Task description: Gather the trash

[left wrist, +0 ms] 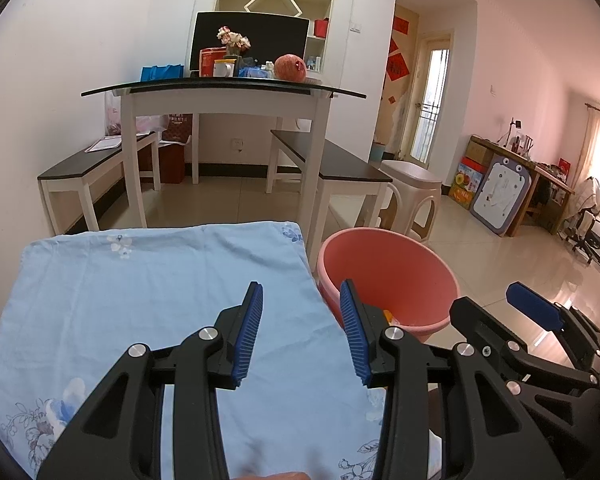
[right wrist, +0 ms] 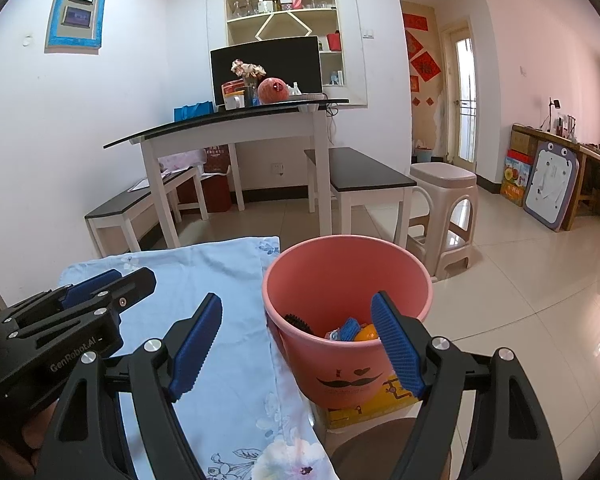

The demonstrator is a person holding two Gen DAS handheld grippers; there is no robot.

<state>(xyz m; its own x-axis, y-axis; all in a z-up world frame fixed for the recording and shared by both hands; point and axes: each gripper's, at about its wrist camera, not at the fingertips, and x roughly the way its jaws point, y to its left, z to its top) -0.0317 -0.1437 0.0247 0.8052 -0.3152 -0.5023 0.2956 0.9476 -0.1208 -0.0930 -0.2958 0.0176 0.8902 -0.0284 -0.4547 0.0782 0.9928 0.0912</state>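
Just past the right edge of the cloth-covered surface stands the pink bucket (right wrist: 346, 320), upright, its rim level with or slightly above the cloth. Inside, low against the near wall: a dark bristly item (right wrist: 298, 323), a small blue piece (right wrist: 350, 328), an orange-yellow piece (right wrist: 367, 334). Exact identity of each cannot be told. Bucket front carries a moustache print; below it a yellow label is partly visible.

Right gripper (right wrist: 300, 346): fingers spread wide, nothing between the pads. In the right wrist view the left finger lies over the cloth and the right finger overlaps the bucket's near rim; contact with the rim cannot be judged.

Left gripper (left wrist: 300, 336): fingers moderately apart, nothing held. It hangs above the light blue floral cloth (left wrist: 152, 300), near the cloth's right edge, beside the bucket.

The cloth is bare of loose items in both views.

Background: white table with dark glass top (left wrist: 224, 88) against the far wall, carrying a monitor, a flower arrangement, a red round object and small clutter. Two dark-topped benches flank it. A beige plastic stool (right wrist: 444, 216) stands on the tiled floor behind the bucket.
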